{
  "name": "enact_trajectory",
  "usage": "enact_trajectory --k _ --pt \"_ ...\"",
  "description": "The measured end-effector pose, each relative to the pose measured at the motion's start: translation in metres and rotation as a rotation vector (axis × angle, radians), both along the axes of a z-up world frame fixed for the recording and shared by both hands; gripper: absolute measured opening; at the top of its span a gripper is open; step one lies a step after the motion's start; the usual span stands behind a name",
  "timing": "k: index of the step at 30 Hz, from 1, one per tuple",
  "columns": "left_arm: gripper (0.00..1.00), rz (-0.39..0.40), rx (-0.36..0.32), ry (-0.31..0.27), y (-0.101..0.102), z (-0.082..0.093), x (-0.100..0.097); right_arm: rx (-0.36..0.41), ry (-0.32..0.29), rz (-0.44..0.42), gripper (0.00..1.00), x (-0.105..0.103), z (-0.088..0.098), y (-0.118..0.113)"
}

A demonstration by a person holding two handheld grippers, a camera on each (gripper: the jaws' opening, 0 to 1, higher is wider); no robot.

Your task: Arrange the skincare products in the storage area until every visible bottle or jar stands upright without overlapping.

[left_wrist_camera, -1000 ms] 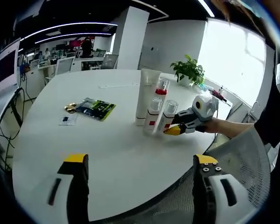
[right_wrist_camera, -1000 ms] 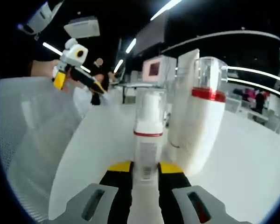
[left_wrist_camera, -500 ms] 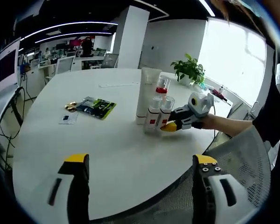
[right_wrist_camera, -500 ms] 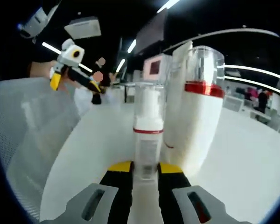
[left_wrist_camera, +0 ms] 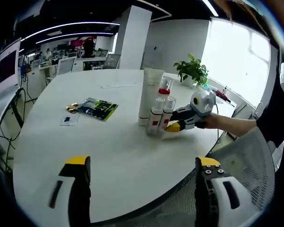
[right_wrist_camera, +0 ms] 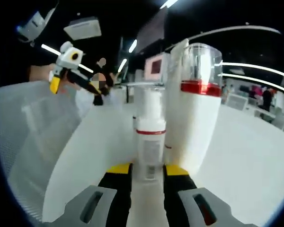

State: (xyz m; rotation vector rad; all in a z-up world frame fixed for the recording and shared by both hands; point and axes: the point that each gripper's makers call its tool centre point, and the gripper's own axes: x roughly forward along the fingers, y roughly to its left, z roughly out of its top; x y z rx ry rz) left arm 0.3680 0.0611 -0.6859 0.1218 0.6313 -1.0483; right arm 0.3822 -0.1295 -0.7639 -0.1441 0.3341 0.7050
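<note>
Overall, I see a round white tabletop (left_wrist_camera: 109, 142) in an open office with ceiling light strips, desks and monitors at the far side, a bright window and a potted plant (left_wrist_camera: 192, 71) near the tabletop's far edge. A green-and-black flat packet (left_wrist_camera: 98, 109) lies well apart from the skincare group, with small gold items (left_wrist_camera: 71, 109) just beside it and a small card (left_wrist_camera: 68, 121) near those.

I can read no brand or label text; printing on the bottles is too small or blurred.

The skincare group stands upright: a tall white tube (left_wrist_camera: 150, 94), a red-banded bottle with a clear cap (left_wrist_camera: 164, 90), and two small pump bottles, one (left_wrist_camera: 155, 116) just beside the other (left_wrist_camera: 167, 111).

My right gripper (left_wrist_camera: 173, 126) is at the nearer small pump bottle; in the right gripper view the right gripper's (right_wrist_camera: 146, 171) jaws sit closely either side of that bottle's base (right_wrist_camera: 150, 142), though I cannot tell if they still press it. The red-banded bottle (right_wrist_camera: 194, 118) stands just beside it.

My left gripper (left_wrist_camera: 142, 170) hangs released, jaws wide apart, well short of the bottles.
</note>
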Motion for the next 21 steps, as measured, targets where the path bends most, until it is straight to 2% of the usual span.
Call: enact_trajectory --k 3,11,16,21 --pt "0.86 -0.004 -0.001 0.006 -0.001 0.0 -0.001 -0.018 0.016 -0.018 0.23 -0.006 0.001 -0.004" --pt "0.85 0.002 -0.007 0.014 -0.001 -0.001 0.0 -0.023 0.048 -0.09 0.26 -0.031 0.025 -0.01" --pt "0.84 0.0 -0.003 0.032 -0.001 -0.004 -0.002 -0.023 0.057 -0.119 0.27 -0.048 0.048 0.001" --pt "0.83 0.009 -0.009 0.051 0.0 -0.005 -0.002 -0.007 0.052 -0.154 0.28 -0.063 0.08 0.015"
